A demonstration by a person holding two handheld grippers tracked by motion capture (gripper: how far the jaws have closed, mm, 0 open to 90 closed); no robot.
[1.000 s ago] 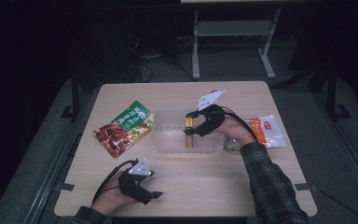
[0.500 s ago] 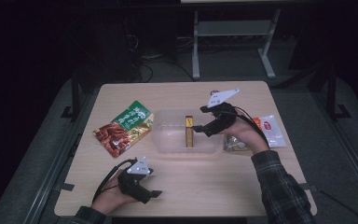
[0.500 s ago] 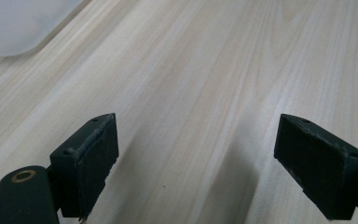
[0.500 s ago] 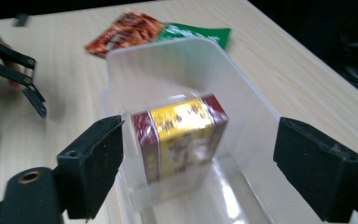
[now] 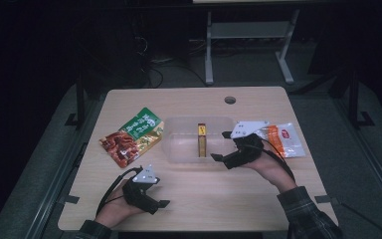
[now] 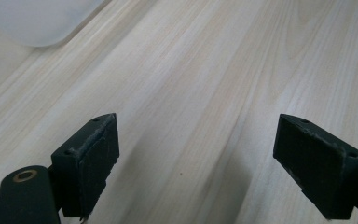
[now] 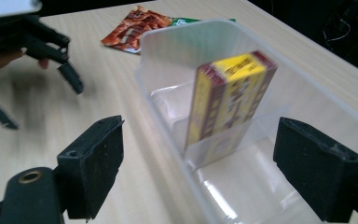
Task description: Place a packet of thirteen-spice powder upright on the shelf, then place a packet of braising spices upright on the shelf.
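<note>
One yellow-and-maroon box [image 5: 201, 141] stands on edge inside the clear bin [image 5: 179, 144], freshly released: the right gripper [image 5: 219, 146], at the bin's right end, has just been opening its jaws, nothing between them. The left gripper [image 5: 165, 202] rests below the bin on the worktop [image 5: 229, 194], jaws wide and empty.

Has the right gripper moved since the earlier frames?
Yes. The right gripper has drawn back from over the clear bin toward its right end, jaws just opened, empty.

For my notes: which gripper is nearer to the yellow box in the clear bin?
Right gripper, open beside the yellow box; left gripper rests open at the table's near edge.
</note>
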